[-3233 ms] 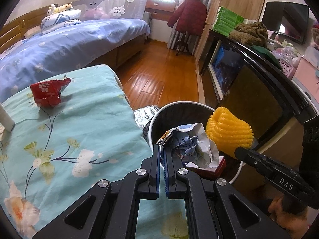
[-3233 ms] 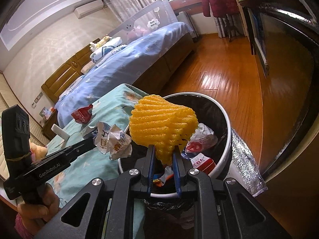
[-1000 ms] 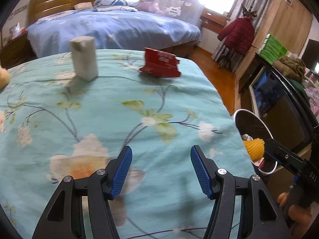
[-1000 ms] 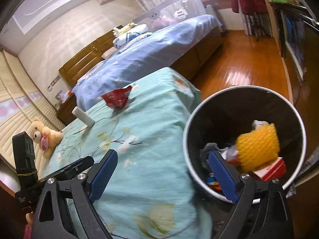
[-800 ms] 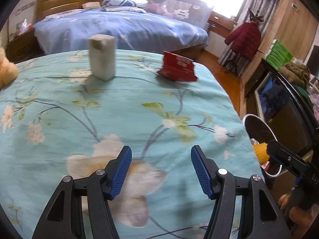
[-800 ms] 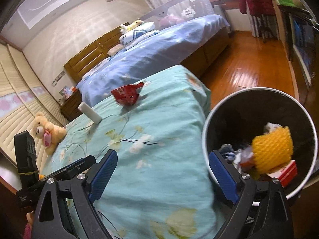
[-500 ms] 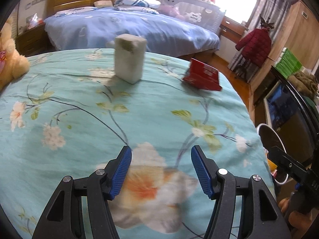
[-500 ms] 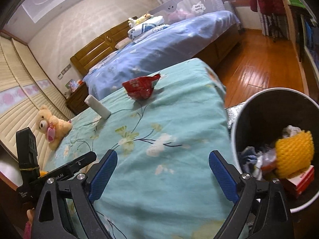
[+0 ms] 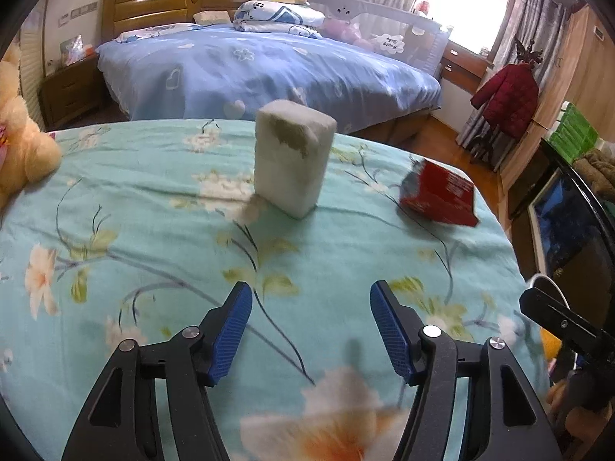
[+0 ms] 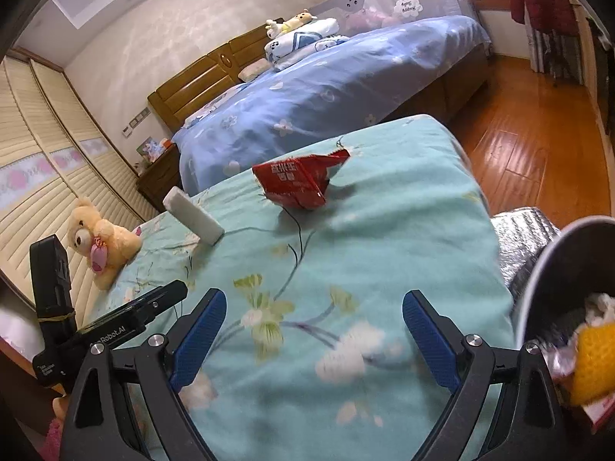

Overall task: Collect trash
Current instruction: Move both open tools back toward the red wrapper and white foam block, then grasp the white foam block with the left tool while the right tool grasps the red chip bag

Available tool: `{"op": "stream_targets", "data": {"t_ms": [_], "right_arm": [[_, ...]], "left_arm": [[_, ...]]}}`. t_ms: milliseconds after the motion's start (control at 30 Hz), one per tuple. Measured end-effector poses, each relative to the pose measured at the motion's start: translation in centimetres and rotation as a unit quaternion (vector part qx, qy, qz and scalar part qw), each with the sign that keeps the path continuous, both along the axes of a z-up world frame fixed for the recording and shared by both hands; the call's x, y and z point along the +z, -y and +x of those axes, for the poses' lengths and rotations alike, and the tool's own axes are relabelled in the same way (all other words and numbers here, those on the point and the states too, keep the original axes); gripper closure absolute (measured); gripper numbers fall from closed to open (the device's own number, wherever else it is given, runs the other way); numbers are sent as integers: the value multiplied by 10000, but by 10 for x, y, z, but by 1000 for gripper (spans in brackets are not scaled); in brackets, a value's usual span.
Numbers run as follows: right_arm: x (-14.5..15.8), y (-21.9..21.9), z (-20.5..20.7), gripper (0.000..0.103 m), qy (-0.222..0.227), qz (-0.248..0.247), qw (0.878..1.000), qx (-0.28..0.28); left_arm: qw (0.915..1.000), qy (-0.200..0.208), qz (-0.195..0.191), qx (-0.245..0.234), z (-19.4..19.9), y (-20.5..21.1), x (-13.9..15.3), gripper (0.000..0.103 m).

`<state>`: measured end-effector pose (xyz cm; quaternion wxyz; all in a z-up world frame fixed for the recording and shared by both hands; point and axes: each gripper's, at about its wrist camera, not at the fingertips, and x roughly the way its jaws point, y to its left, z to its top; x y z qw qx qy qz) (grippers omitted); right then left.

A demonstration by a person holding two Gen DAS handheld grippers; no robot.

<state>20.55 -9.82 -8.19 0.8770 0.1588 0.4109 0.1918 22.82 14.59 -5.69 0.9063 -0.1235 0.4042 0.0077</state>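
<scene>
Two claws over flowered bed, reaching for remaining trash.

Left claw (image 9: 309,332): opening, nothing between pads. Right claw (image 10: 313,340): spread wide, empty. White block (image 9: 293,157) standing straight ahead of left claw; red wrapper (image 10: 300,182) ahead of right claw, bin (image 10: 553,269) at its right. Risks: block toppling if nudged by one pad; crinkled wrapper slipping on soft cover.

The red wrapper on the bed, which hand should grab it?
Probably right. The red wrapper lies nearly straight ahead of the open right tool; from the left tool, jaws opening and empty, it sits off to the side.
</scene>
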Motion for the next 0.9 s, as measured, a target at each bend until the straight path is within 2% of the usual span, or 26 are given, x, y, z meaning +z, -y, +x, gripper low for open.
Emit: {"op": "stream_targets", "data": {"t_ms": [233,500,700,800,833,867,900], "right_arm": [[-5,-7,34,9,-77,53,10000,34],[-12,-15,70,9,-168,212,9996,-4],[-13,-19,84,9,-116,217,9997,-93],[-15,-21,87,10,-99,213,9997,-104],[-15,-21,87,11,-67,178,9998,-108],[-15,-22,87,16,-49,141,9998,-101],[-15,-23,88,25,-54,119,9999,-86]], "left_arm": [[9997,29,132,216,36,-7,-7,35],[9993,-9,69,374,73,-12,-16,35],[9984,123,-28,551,85,-17,-18,35],[9986,94,34,525,91,-16,-22,40],[9988,82,29,489,91,-15,-23,51],[9990,56,5,443,93,-14,-25,58],[9992,36,-31,397,94,-14,-25,62]]}}
